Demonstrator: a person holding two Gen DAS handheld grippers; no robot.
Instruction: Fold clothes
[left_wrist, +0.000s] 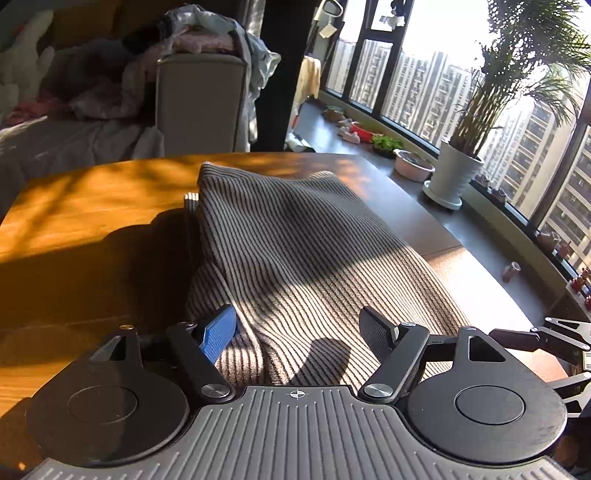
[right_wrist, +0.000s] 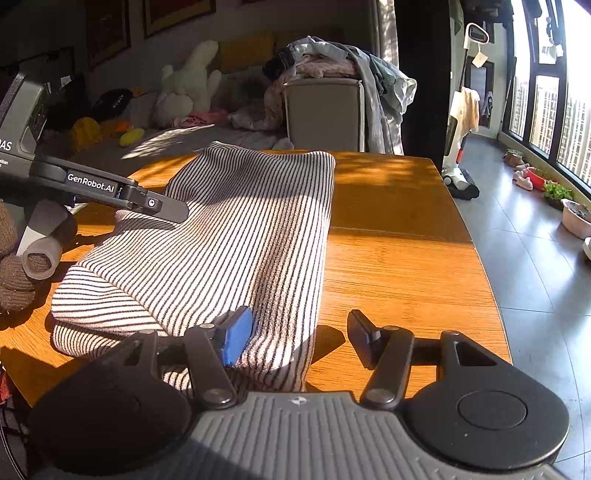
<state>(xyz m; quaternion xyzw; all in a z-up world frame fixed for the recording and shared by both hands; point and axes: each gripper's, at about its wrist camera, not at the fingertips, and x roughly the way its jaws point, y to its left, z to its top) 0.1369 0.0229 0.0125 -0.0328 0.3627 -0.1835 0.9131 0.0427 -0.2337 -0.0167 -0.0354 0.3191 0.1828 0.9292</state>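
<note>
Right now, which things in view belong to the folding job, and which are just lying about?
Job: striped garment on the wooden table; left claw; right claw.

Lying about: clothes heap, plush toy, potted plant, floor cleaner.

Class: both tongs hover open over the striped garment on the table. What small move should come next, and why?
Probably lower the right tongs and close on the striped garment's near right corner: the fingers already straddle that edge, nothing is gripped, and the garment looks only part-folded.
</note>
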